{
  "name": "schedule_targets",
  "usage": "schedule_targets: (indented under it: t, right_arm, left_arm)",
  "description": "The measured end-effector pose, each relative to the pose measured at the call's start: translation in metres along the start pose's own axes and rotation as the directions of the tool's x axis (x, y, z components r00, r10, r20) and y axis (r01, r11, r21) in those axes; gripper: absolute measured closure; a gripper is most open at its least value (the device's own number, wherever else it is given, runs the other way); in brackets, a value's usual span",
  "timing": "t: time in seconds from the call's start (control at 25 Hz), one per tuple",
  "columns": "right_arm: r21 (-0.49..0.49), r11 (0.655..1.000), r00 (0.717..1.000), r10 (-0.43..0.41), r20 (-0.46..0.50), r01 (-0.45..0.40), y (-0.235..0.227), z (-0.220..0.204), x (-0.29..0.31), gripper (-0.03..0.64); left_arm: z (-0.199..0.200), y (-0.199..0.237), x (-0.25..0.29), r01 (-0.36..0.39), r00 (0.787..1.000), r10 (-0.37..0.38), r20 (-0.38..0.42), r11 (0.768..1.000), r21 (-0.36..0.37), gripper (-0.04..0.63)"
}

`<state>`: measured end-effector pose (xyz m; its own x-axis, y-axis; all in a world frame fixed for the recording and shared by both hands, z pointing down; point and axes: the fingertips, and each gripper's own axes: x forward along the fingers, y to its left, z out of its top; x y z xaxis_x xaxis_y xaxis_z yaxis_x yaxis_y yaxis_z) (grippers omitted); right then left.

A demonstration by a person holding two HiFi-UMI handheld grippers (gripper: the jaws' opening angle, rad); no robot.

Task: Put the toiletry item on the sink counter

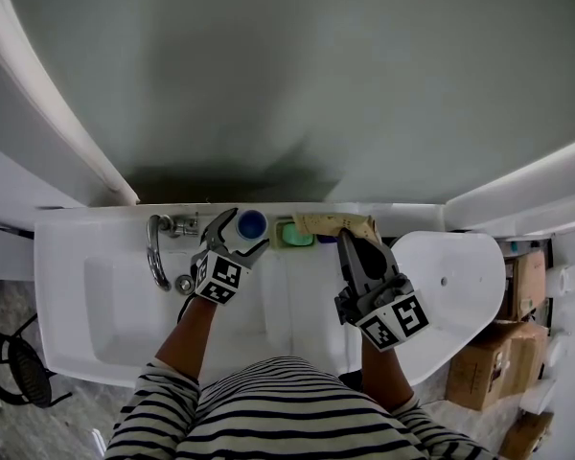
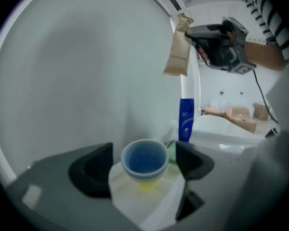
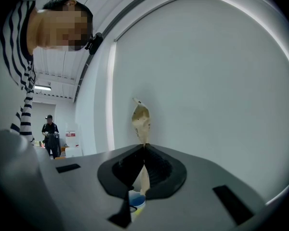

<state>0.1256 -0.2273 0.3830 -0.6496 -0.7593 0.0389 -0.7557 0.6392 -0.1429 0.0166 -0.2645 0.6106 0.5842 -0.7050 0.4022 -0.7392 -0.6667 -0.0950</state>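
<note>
A small blue cup (image 1: 252,224) with a yellowish base stands at the back of the white sink counter (image 1: 297,286). My left gripper (image 1: 243,231) is open, with one jaw on either side of the cup and clear of it. The left gripper view shows the cup (image 2: 144,161) between the left gripper (image 2: 144,166) jaws, with gaps on both sides. My right gripper (image 1: 351,238) is shut on a tan pouch (image 1: 333,224), which it holds above the counter's back edge. In the right gripper view the pouch (image 3: 141,119) sticks up from the right gripper (image 3: 144,149).
A chrome faucet (image 1: 156,247) and the sink basin (image 1: 125,305) lie left of the cup. A green item (image 1: 295,234) sits beside it, and a blue bottle (image 2: 185,119) stands behind. A white oval lid (image 1: 455,276) and cardboard boxes (image 1: 489,357) are at the right.
</note>
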Motion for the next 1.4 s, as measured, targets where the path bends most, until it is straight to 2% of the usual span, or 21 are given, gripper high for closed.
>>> schedule_targets:
  t: [0.36, 0.68, 1.04, 1.4]
  right_arm:
    - [-0.006, 1.000, 1.000, 0.024, 0.019, -0.024, 0.013, 0.009, 0.000, 0.607]
    - [-0.009, 0.999, 0.998, 0.043, 0.040, -0.043, 0.023, 0.015, -0.003, 0.607]
    - [-0.011, 0.998, 0.996, 0.056, 0.069, -0.055, 0.033, 0.021, -0.009, 0.607]
    - [-0.015, 0.998, 0.994, 0.067, 0.086, -0.066, 0.042, 0.024, -0.009, 0.607]
  left_arm:
    - [0.042, 0.002, -0.032, -0.021, 0.994, 0.023, 0.105, 0.999, -0.028, 0.198]
    - [0.080, 0.002, -0.062, -0.033, 0.979, 0.044, 0.200, 0.998, -0.058, 0.224]
    - [0.106, -0.011, -0.100, -0.046, 0.959, 0.057, 0.277, 0.998, -0.044, 0.387]
    - [0.116, -0.017, -0.126, -0.065, 0.946, 0.075, 0.316, 0.997, -0.041, 0.562]
